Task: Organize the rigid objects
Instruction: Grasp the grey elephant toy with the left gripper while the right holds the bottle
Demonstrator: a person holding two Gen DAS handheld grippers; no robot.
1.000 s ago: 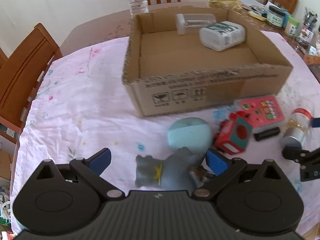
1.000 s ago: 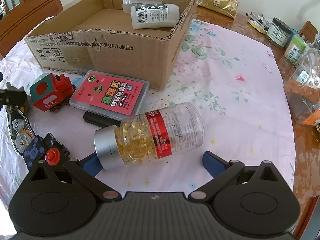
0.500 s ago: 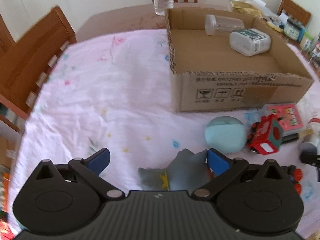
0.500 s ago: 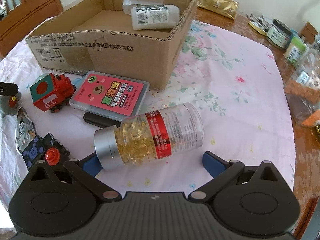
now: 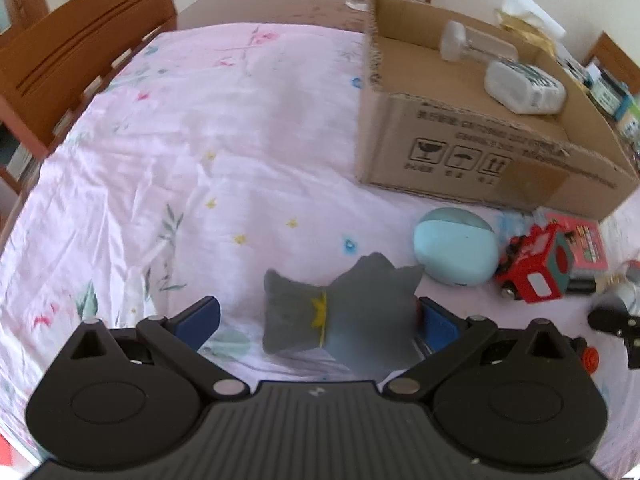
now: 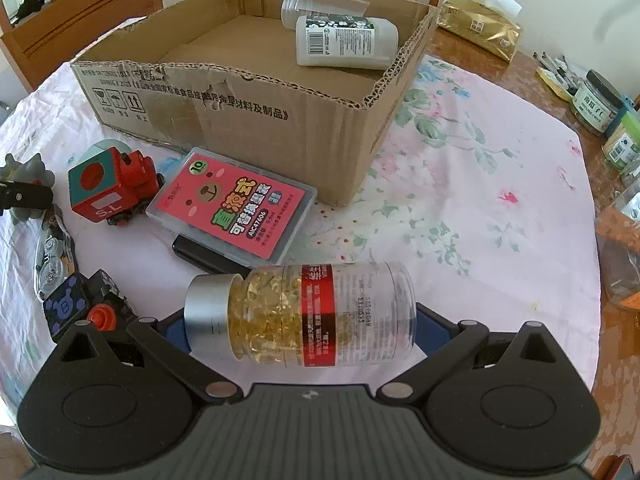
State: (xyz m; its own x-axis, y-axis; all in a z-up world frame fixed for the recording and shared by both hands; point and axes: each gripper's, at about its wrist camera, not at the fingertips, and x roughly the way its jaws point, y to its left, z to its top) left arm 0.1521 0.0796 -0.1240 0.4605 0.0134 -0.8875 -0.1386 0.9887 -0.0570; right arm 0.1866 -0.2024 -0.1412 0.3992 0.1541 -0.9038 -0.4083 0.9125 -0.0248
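Note:
A cardboard box stands on the pink cloth and holds a clear jar and a white bottle. My left gripper is open around a grey plush toy, whose right side touches the right finger. My right gripper is open around a lying capsule bottle with a silver cap and a red band; the bottle fills the gap between the fingers. A red toy train, a pink card case and a light blue round case lie in front of the box.
A black stick lies under the pink case. A small black toy with a red knob and a tape dispenser lie at the left. Jars and a gold packet stand on the bare table. Wooden chairs surround the table.
My left gripper has swung left and pulled back, so the box now sits at the upper right. My right gripper has moved forward, and the capsule bottle now lies between its fingers.

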